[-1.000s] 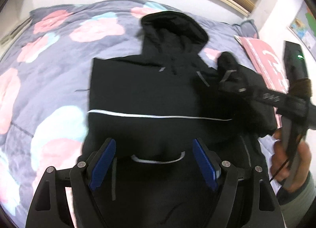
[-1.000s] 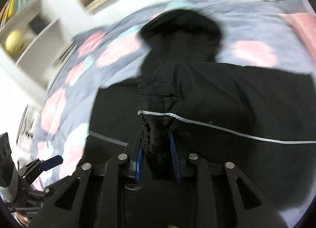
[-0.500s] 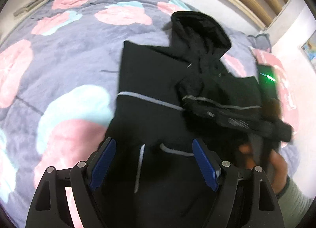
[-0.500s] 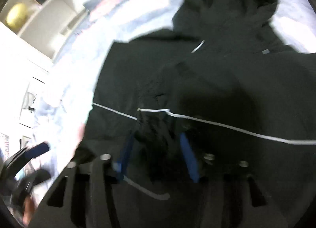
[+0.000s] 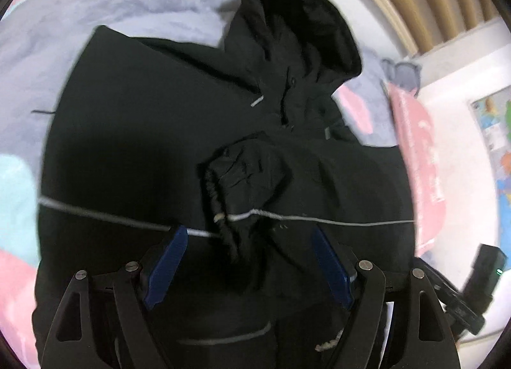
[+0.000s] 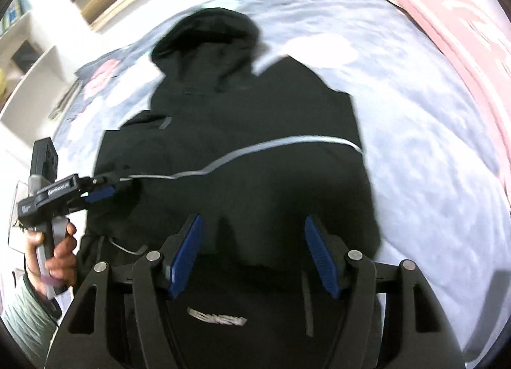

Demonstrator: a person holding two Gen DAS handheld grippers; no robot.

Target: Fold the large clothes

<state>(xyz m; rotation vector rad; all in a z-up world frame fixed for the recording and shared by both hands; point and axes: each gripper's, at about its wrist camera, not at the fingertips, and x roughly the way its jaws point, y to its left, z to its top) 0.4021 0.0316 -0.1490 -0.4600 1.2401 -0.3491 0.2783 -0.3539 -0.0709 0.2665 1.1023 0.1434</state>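
Black hooded jacket (image 5: 153,145) spread flat on the flowered bed cover (image 5: 41,59), filling the middle of both wrist views, hood (image 5: 297,24) toward the upper middle of the frame by the headboard. One sleeve (image 5: 242,184) already brought across the chest, its gathered cuff lying near the centre of the left wrist view, just above the thin pale stripe that crosses the body. Other side seemingly folded in too, judging from the straight edge at upper left, though not certain through the blur.

Left tongs (image 5: 247,268) spread wide, nothing between the blue pads (image 5: 166,270), hovering over the lower part of the jacket. Right tongs (image 6: 252,257) just been opening, now parted and empty, only the dark cloth lying beyond them. In the right wrist view, left tongs visible at the left edge of the frame, gripped by a hand (image 6: 54,251) in a grey-green sleeve, close to the jacket's side.

Pink cushion (image 5: 418,158) at the right of the frame, well apart from the work.

Progress, as a judgement: about the middle. Sleeve stage done or nearly so; left to do, most likely, tucking the hood down and doubling the body from the hem upward into a compact packet. No hem fold visible yet.
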